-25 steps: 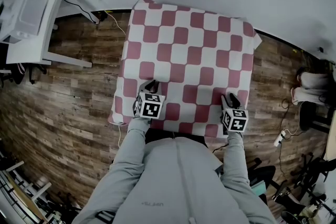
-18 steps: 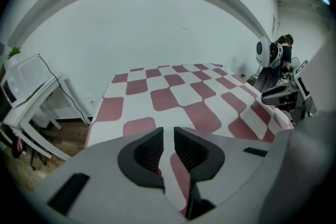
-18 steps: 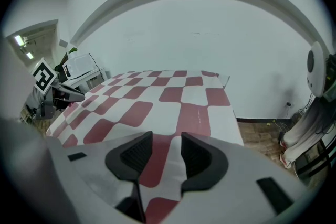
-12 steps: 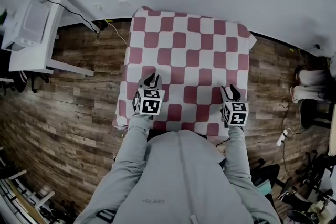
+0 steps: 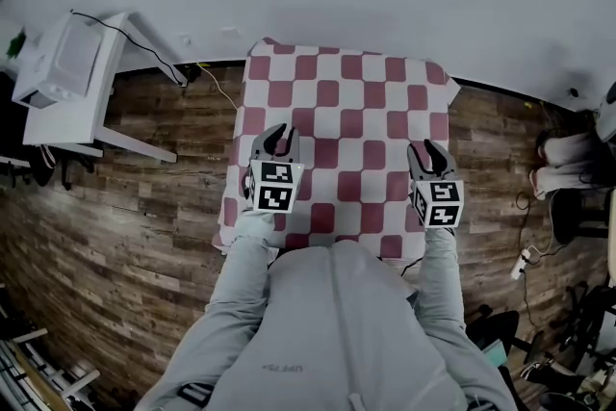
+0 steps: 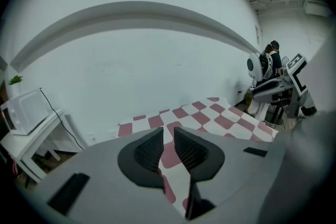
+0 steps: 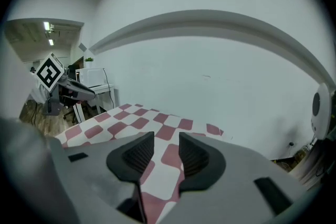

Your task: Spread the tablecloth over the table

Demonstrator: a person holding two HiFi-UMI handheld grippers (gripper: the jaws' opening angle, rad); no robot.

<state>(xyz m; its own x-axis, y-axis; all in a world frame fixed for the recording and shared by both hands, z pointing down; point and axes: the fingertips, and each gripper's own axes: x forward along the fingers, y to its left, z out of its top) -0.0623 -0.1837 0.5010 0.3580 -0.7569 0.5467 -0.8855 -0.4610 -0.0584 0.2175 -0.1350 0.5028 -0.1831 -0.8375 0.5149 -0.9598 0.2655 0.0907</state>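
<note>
The red-and-white checked tablecloth (image 5: 346, 130) lies flat over the table and hangs over its edges. My left gripper (image 5: 276, 135) hovers over the cloth's near left part, clear of it. Its jaws stand a little apart with nothing between them, and the cloth (image 6: 210, 115) shows far below through the gap of the left gripper (image 6: 168, 134). My right gripper (image 5: 429, 152) hovers over the near right part. Its jaws are closing and hold nothing. In the right gripper view the cloth (image 7: 131, 123) shows beyond the right gripper (image 7: 167, 139).
A white side table (image 5: 96, 101) with a white box-shaped device (image 5: 58, 63) stands at the left by the wall. Cables run across the wooden floor (image 5: 144, 197). Chairs and equipment (image 5: 577, 178) crowd the right side, and a power strip (image 5: 526, 260) lies on the floor there.
Both grippers have lifted off the cloth's near edge and moved up and toward the far side. The cloth stays spread on the table.
</note>
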